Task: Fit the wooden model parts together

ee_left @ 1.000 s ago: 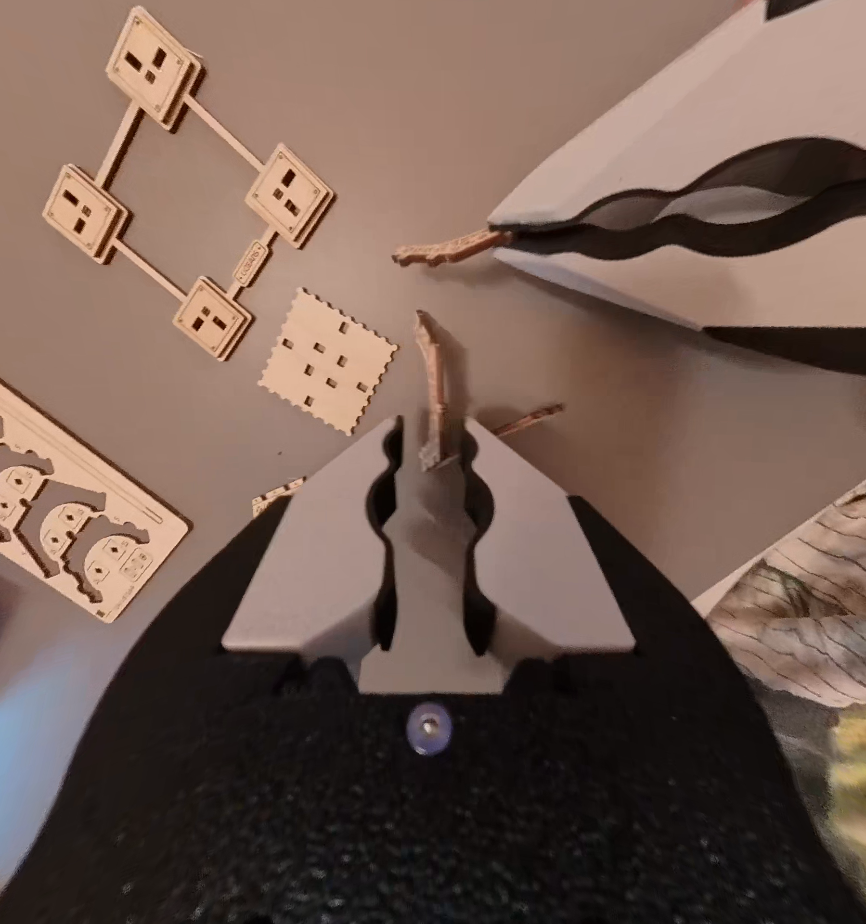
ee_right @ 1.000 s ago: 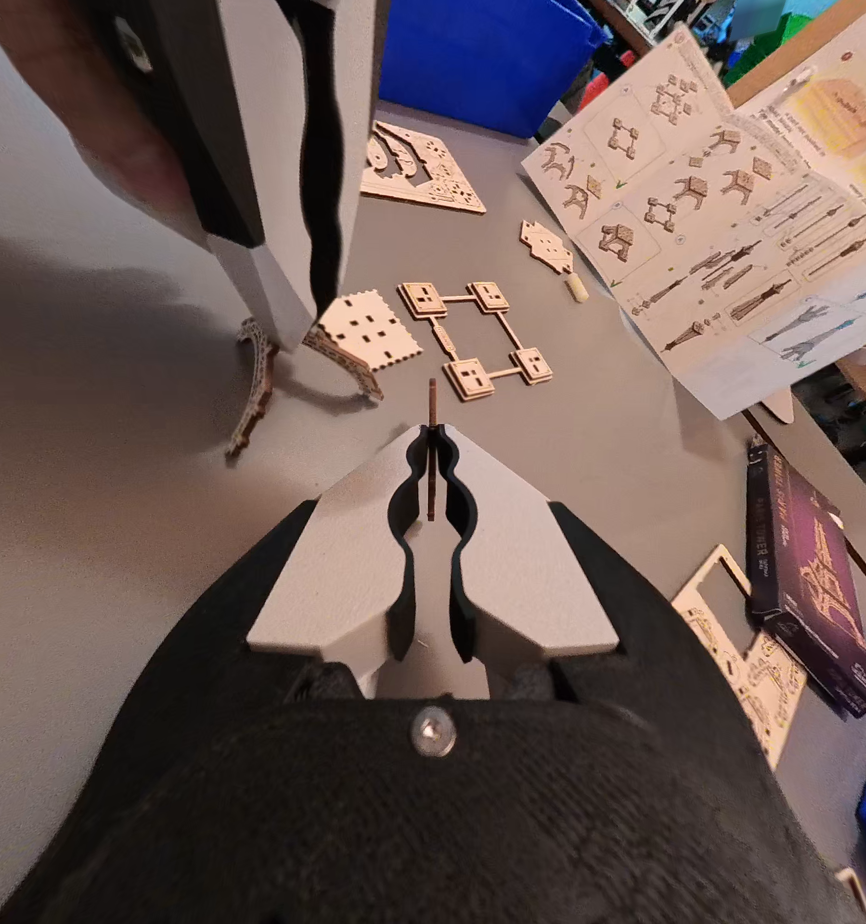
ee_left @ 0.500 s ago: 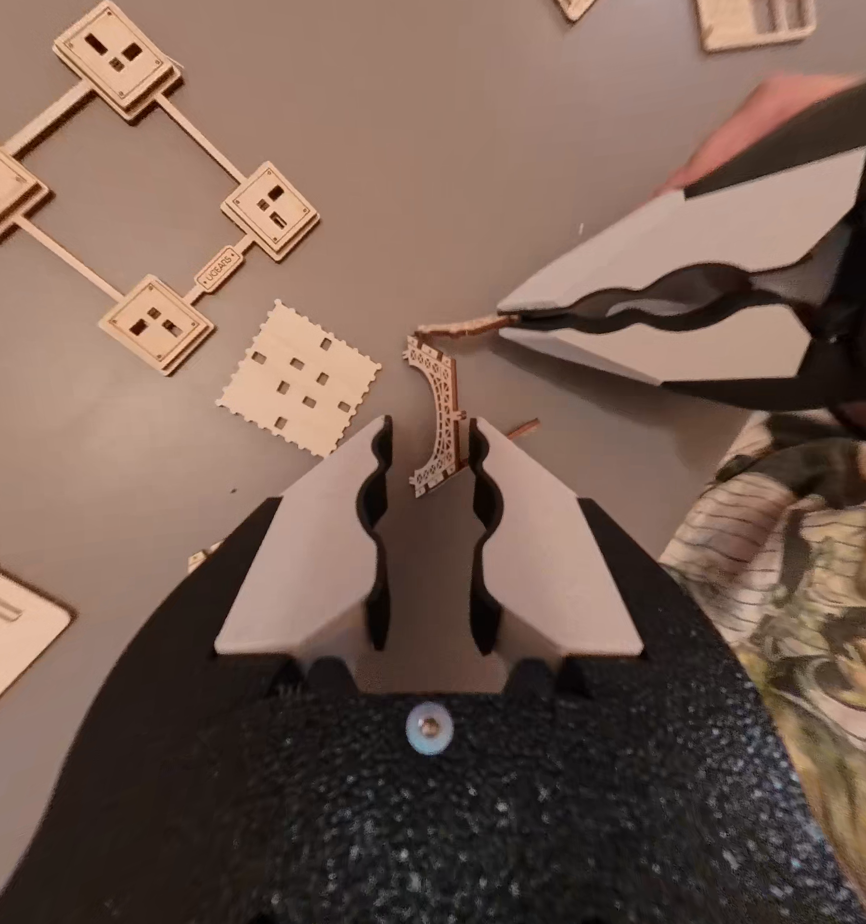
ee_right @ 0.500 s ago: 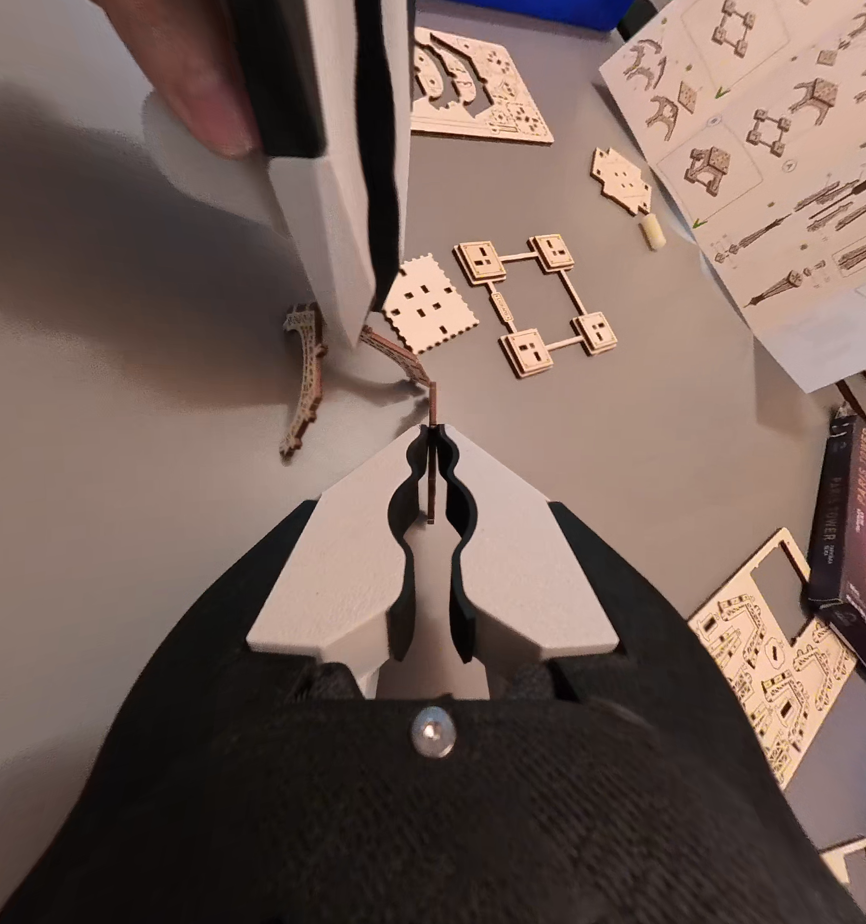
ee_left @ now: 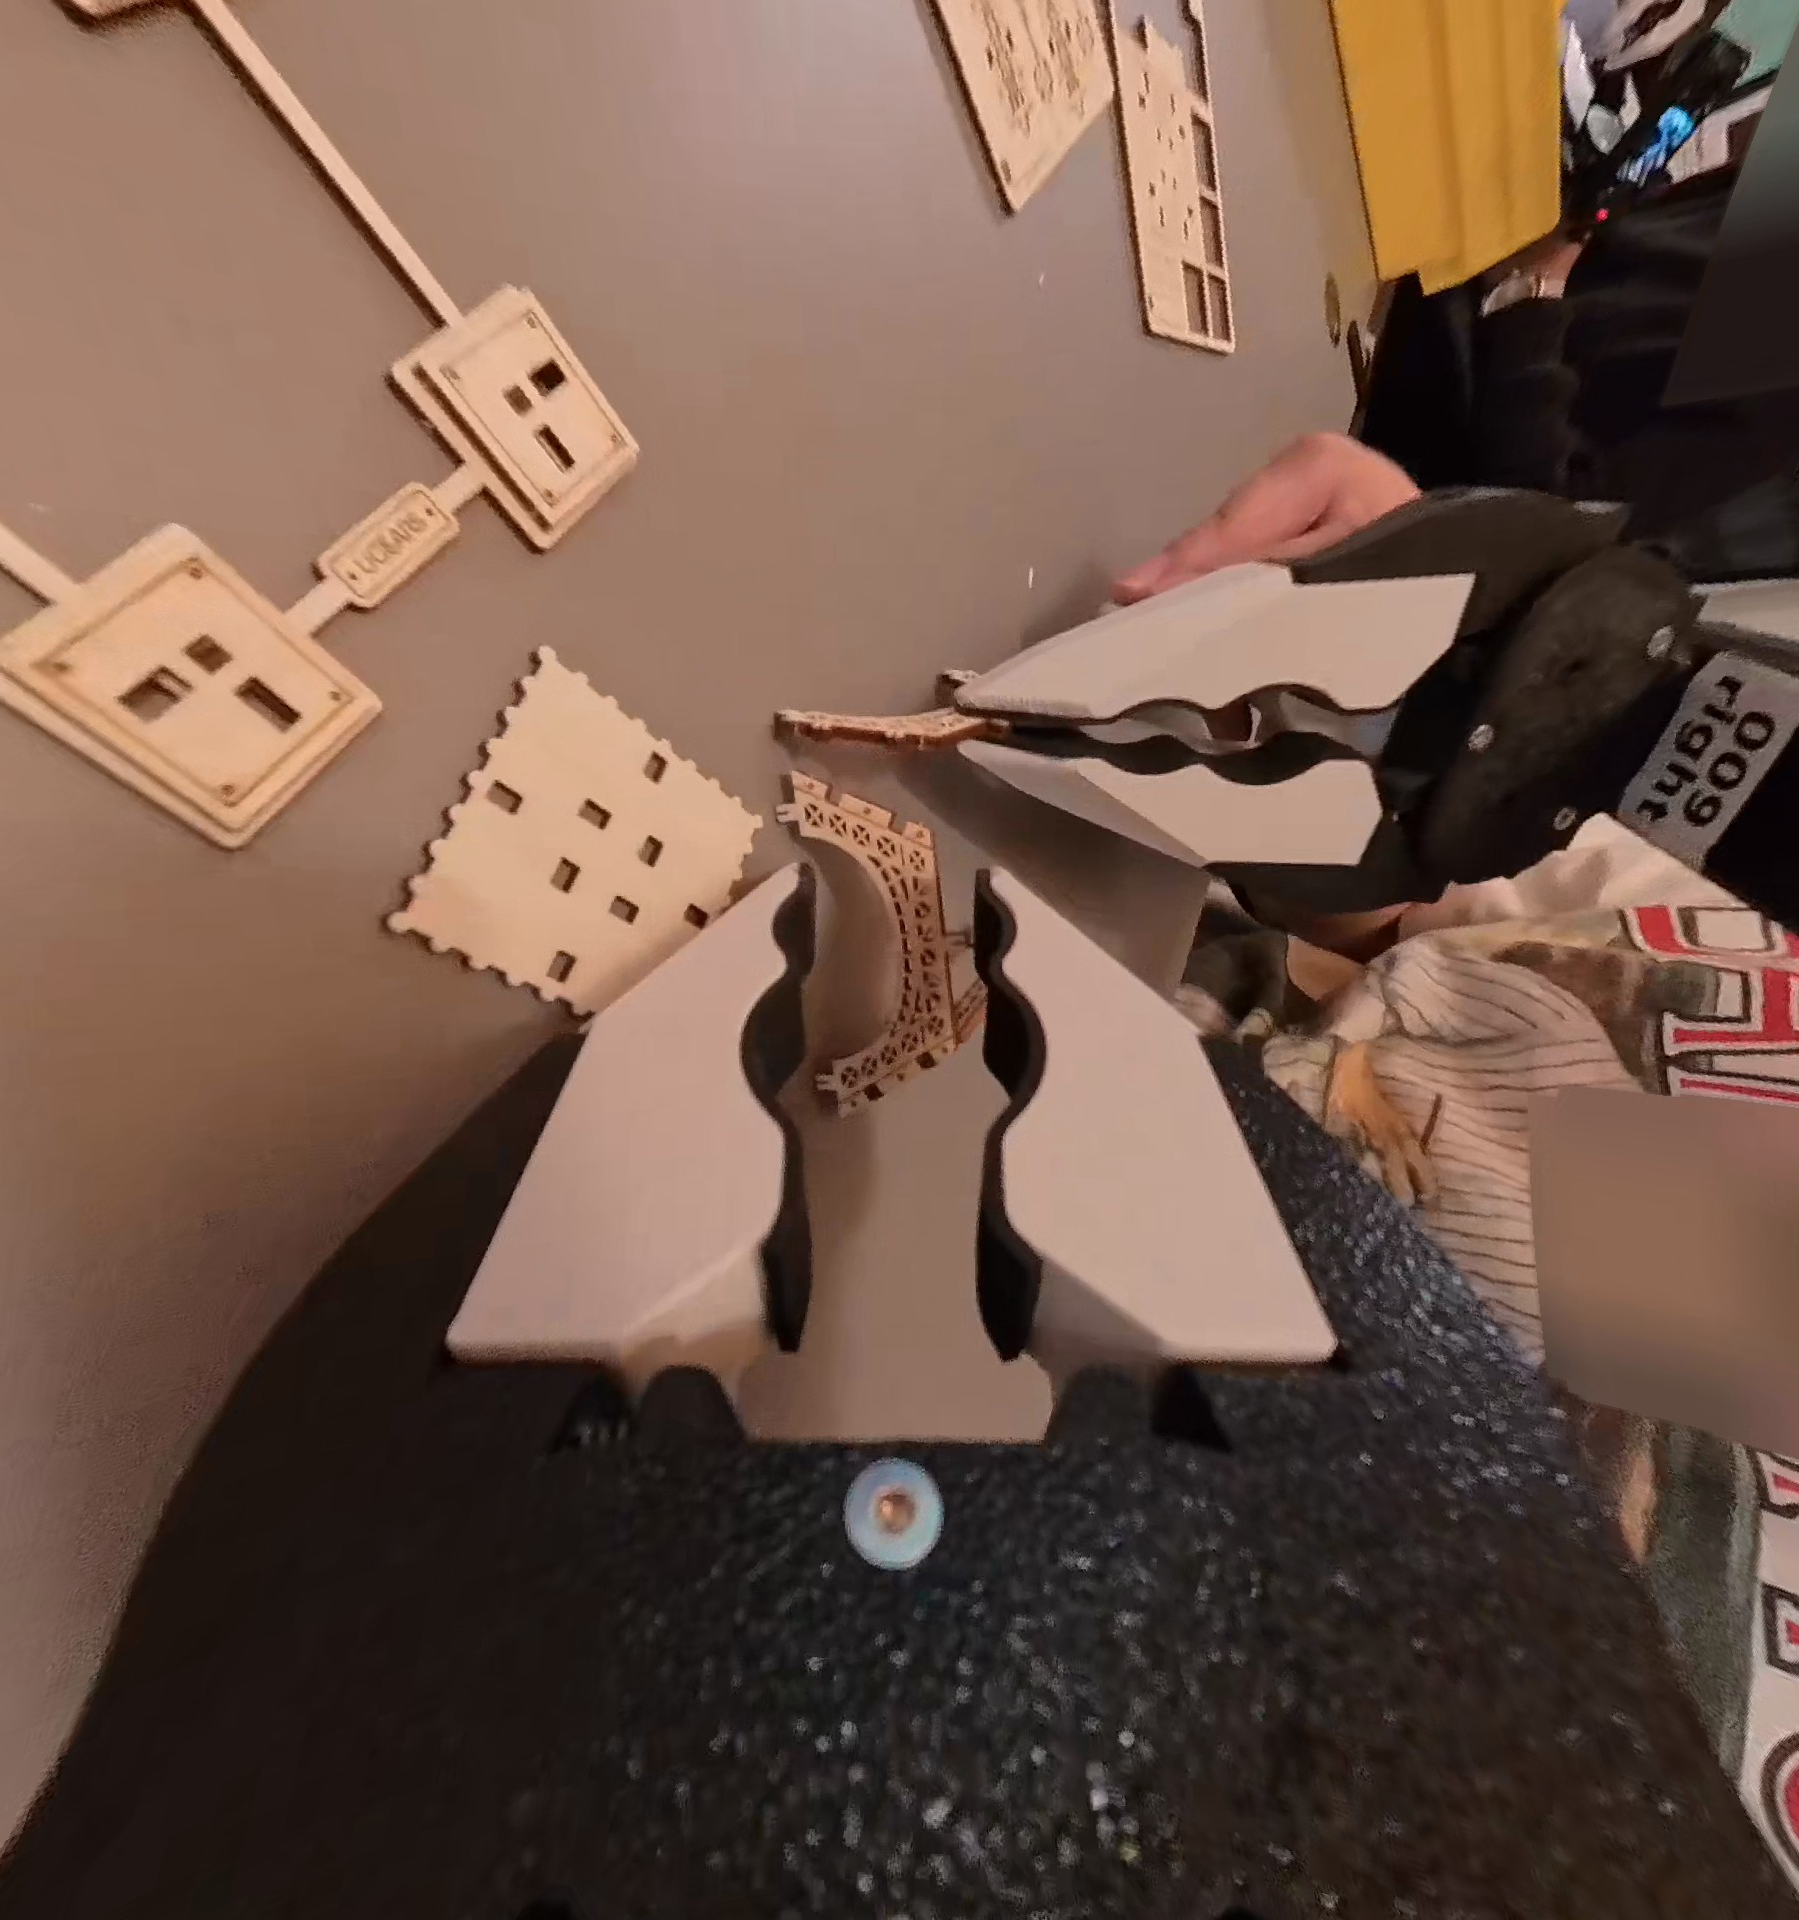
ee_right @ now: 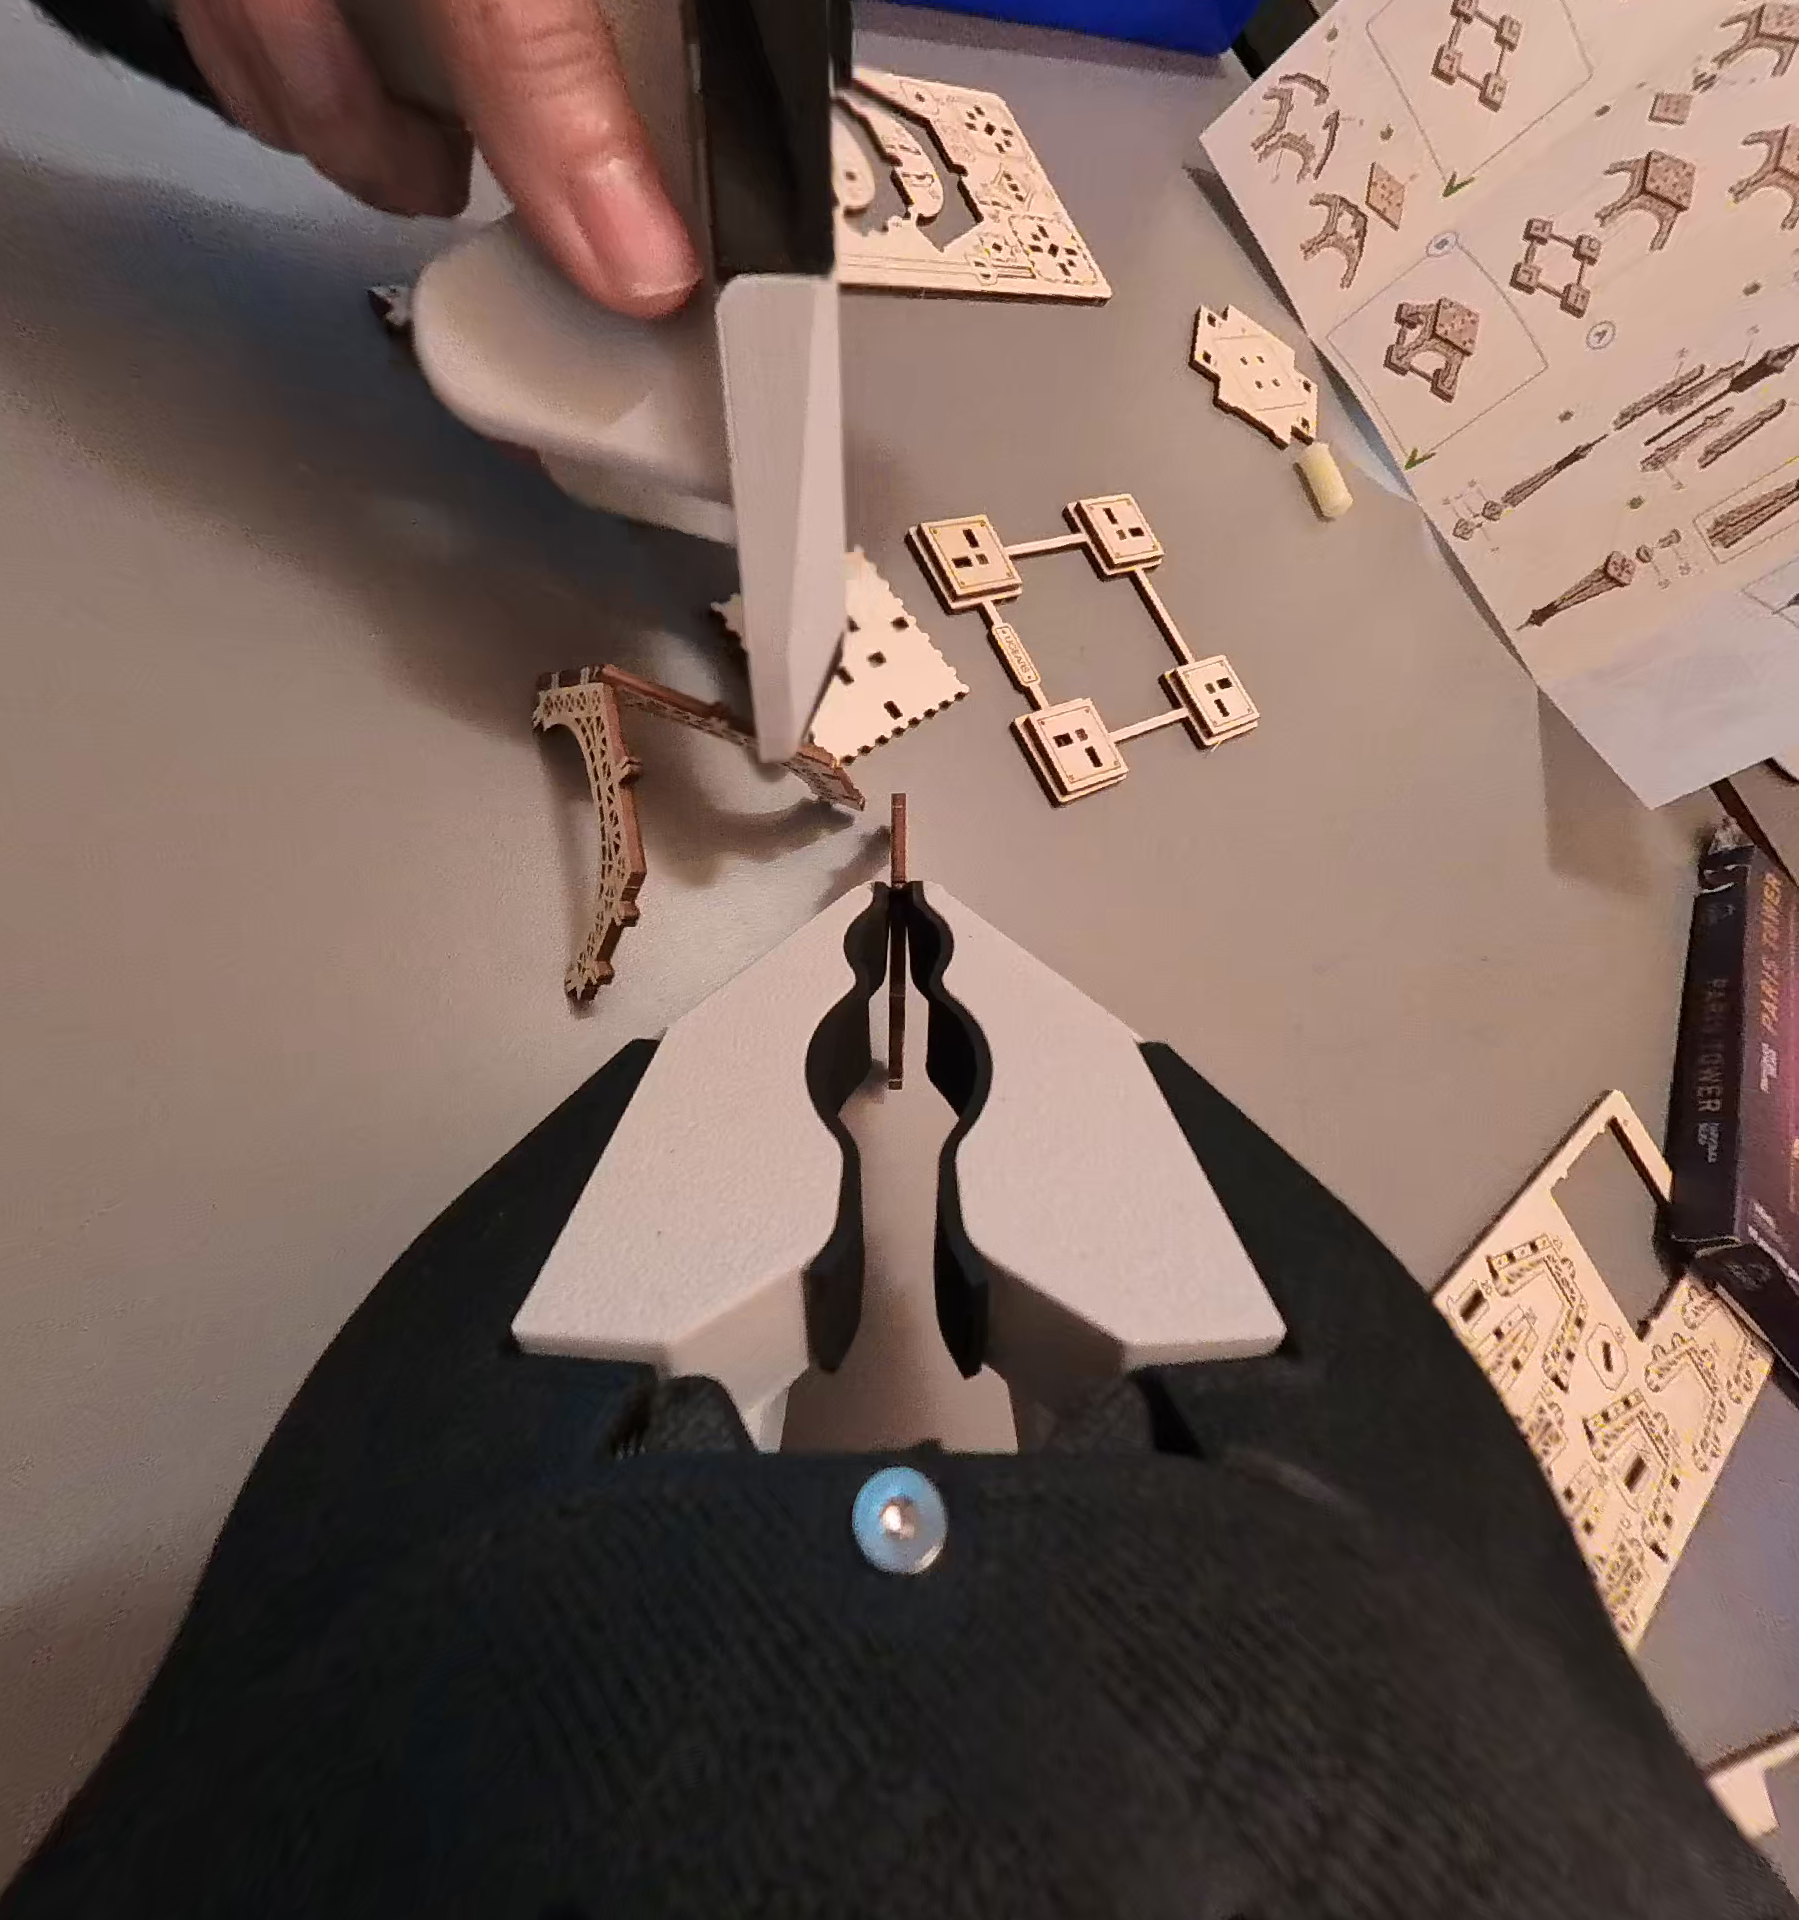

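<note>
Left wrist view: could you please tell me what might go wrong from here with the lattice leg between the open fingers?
1. The left tool is open around the lattice leg, so nothing clamps it. A push from the other part could tip or slide it.
2. The right tool pinches its thin wooden piece only at the tips, so the piece may pivot or snap under pressure.

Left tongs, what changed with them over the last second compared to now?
The left tongs opened and let go of the curved lattice leg, which tipped from edge-on to lying flat on the table between the fingers. The right tongs stayed shut on a thin wooden piece. The square plate and four-pad base frame stayed where they were.
</note>
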### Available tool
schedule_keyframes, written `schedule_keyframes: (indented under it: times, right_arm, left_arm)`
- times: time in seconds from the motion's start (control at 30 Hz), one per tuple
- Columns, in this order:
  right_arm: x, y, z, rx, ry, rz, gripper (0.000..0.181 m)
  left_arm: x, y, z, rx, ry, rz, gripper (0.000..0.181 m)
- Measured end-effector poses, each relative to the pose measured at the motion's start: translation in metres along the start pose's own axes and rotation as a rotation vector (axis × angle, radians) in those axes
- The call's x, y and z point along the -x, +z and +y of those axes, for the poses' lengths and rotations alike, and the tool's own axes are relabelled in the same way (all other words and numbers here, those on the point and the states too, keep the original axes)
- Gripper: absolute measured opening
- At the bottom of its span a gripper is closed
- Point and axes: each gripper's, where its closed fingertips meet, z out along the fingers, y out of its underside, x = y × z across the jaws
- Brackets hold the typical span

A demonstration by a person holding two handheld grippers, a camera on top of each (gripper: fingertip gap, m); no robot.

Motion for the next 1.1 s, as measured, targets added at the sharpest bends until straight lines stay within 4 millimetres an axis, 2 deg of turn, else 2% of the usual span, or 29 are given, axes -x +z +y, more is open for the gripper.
schedule_keyframes:
  times: [0.1, 0.2, 0.3, 0.5, 0.63, 0.8, 0.93, 1.1]
  right_arm:
    - [0.001, 0.001, -0.002, -0.014, 0.005, -0.004, 0.0]
    - [0.001, 0.001, -0.003, -0.02, 0.0, 0.002, 0.001]
    - [-0.001, 0.001, -0.005, -0.045, -0.002, 0.02, 0.001]
    - [-0.018, -0.004, -0.004, -0.089, -0.052, 0.193, 0.0]
    - [-0.028, -0.013, -0.019, -0.169, -0.142, 0.325, 0.001]
    - [-0.03, -0.034, -0.043, -0.311, -0.229, 0.442, 0.001]
    - [-0.03, -0.052, -0.058, -0.418, -0.278, 0.518, 0.0]
    - [-0.027, -0.064, -0.066, -0.468, -0.38, 0.603, 0.0]
  left_arm:
    - [-0.002, 0.006, 0.002, 0.0, -0.002, 0.01, 0.027]
    - [-0.004, 0.011, 0.003, -0.015, 0.005, 0.014, 0.012]
    - [-0.01, 0.013, 0.003, -0.064, 0.003, 0.024, 0.01]
    - [-0.006, -0.003, -0.02, -0.358, 0.025, -0.141, 0.009]
    - [-0.021, -0.01, -0.027, -0.491, 0.18, -0.276, 0.009]
    - [-0.039, -0.029, -0.037, -0.597, 0.393, -0.504, 0.009]
    - [-0.052, -0.034, -0.04, -0.632, 0.468, -0.514, 0.009]
    - [-0.063, -0.034, -0.04, -0.655, 0.516, -0.507, 0.009]
